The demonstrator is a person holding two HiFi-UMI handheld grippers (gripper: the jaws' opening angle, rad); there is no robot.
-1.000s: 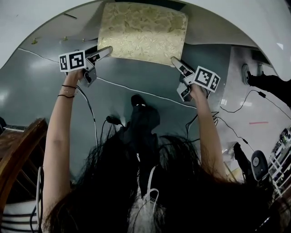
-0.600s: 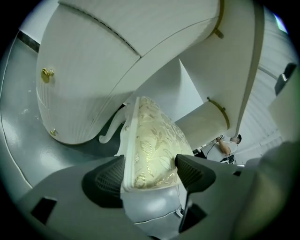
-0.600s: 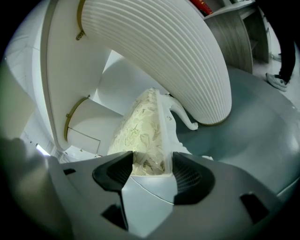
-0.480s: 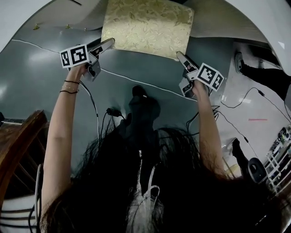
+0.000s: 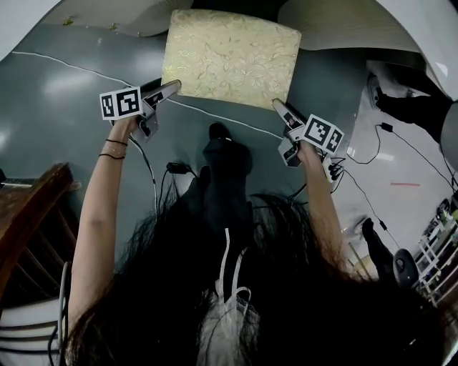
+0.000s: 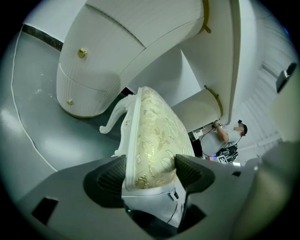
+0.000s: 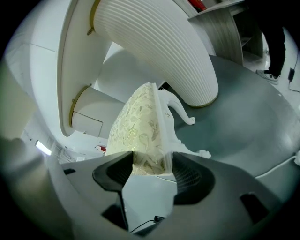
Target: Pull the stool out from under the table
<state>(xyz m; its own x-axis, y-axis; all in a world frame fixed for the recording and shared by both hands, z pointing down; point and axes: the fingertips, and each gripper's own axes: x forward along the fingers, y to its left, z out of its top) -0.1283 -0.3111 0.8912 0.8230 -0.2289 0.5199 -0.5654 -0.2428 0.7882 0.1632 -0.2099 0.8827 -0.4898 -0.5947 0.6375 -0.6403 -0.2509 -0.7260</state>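
The stool (image 5: 229,57) has a gold leaf-patterned cushion on a white carved frame and stands on the grey floor, its far edge at the white table (image 5: 343,21). My left gripper (image 5: 174,86) is at its near left corner. In the left gripper view that corner of the stool (image 6: 154,136) fills the left gripper (image 6: 150,171), whose jaws are closing, both pads against it. My right gripper (image 5: 278,106) holds the near right corner. In the right gripper view the stool's edge (image 7: 140,122) sits pinched in the right gripper (image 7: 150,166).
The table's white pedestal (image 6: 93,79) and ribbed base (image 7: 159,47) flank the stool. Cables (image 5: 154,186) trail on the floor near my feet. Wooden furniture (image 5: 28,221) is at the left. A person's dark legs (image 5: 411,107) stand at the right, a wire rack (image 5: 440,250) lower right.
The stool has slid toward me, and more of its cushion shows outside the table's edge. Both grippers came back with it at its near corners.
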